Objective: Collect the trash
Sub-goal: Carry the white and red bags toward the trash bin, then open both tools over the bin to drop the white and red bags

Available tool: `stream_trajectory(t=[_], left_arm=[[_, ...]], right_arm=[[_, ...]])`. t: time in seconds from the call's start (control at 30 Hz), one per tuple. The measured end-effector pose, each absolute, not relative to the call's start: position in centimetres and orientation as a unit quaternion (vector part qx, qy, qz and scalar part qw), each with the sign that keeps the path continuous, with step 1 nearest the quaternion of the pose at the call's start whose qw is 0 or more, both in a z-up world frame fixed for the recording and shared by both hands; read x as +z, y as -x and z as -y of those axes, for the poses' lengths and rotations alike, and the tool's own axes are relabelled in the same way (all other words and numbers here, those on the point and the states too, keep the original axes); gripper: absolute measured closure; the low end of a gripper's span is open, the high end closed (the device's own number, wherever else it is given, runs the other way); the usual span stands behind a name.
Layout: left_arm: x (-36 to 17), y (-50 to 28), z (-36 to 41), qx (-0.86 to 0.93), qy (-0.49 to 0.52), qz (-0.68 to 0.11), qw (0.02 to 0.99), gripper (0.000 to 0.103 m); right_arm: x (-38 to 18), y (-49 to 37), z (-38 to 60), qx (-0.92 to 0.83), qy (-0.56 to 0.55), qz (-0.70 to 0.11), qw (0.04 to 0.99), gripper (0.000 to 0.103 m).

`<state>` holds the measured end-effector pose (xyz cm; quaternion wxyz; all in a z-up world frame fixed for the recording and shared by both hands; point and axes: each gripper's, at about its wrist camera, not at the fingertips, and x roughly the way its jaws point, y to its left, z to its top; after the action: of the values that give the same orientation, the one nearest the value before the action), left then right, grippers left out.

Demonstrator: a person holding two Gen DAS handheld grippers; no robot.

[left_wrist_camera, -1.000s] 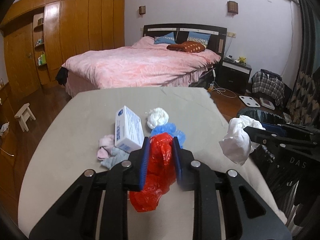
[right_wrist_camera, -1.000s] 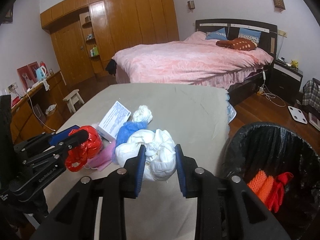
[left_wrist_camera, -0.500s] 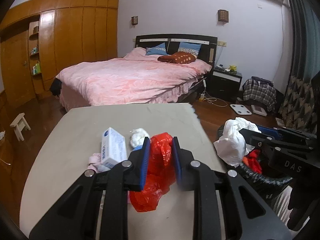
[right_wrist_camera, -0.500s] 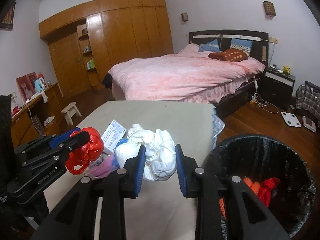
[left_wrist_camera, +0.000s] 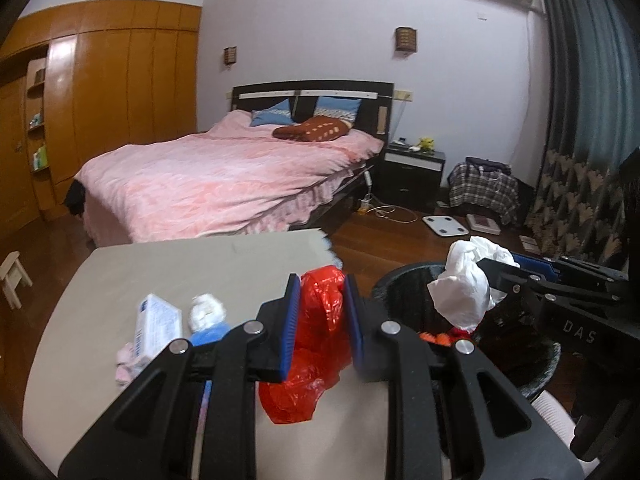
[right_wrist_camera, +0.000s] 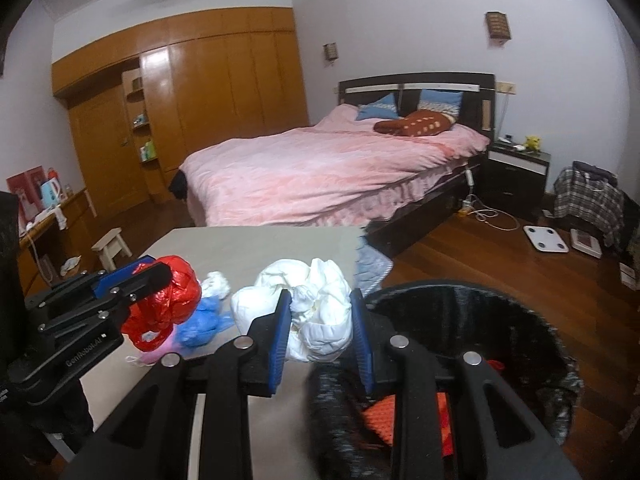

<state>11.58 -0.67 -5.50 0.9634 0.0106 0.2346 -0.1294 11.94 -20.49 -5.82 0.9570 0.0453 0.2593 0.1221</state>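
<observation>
The black trash bin (right_wrist_camera: 532, 344) beside the desk (left_wrist_camera: 160, 272) holds red and orange scraps. Above its rim, the right claw (right_wrist_camera: 320, 334) clamps a white plastic bag (right_wrist_camera: 320, 312); just beside the bin, the left claw (left_wrist_camera: 320, 320) clamps a red plastic bag (left_wrist_camera: 316, 344).

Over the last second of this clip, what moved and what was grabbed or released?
Both grippers carried their loads off the table toward the black lined trash bin: the right gripper brought the crumpled white plastic bag to the bin's rim, and the left gripper followed with the crumpled red plastic bag. Nothing was grabbed or released. The white carton, blue wad and small white wad stayed on the table.
</observation>
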Motion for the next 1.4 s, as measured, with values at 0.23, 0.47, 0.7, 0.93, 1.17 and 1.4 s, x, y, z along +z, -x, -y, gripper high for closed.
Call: stream_trajectory(t=[0.23,0.47,0.7,0.93,1.17,1.4], left_arm=[[-5.2,-12.5,5.0,-0.167,-0.022,-0.225,0.96,0.082],[-6.0,-13.5,9.4,-0.208,-0.031,-0.23,0.95,0.082],[-7.3,-15.2,13.4,-0.236,-0.038,-0.241,0.941,0.082],[-8.9,-16.9,16.1,-0.253,-0.04,-0.261,0.931,0.082],[-10.0,-18.2,18.1,-0.268,-0.046,-0.278,0.921,0.067],[-10.2,-18.3,16.9,-0.256,-0.035,-0.281,0.924,0.046]], right_arm=[[-5.9,-12.0,24.3,0.084,-0.057,-0.26,0.96,0.074],[-6.5,-11.8,27.8,0.049,-0.064,-0.266,0.961,0.074],[-7.9,-11.9,31.4,0.016,-0.071,-0.278,0.958,0.074],[-9.6,-12.5,34.2,-0.007,-0.076,-0.294,0.953,0.072],[-11.3,-13.4,35.6,-0.021,-0.077,-0.312,0.947,0.068],[-12.4,-13.3,36.5,-0.034,-0.079,-0.323,0.942,0.038]])
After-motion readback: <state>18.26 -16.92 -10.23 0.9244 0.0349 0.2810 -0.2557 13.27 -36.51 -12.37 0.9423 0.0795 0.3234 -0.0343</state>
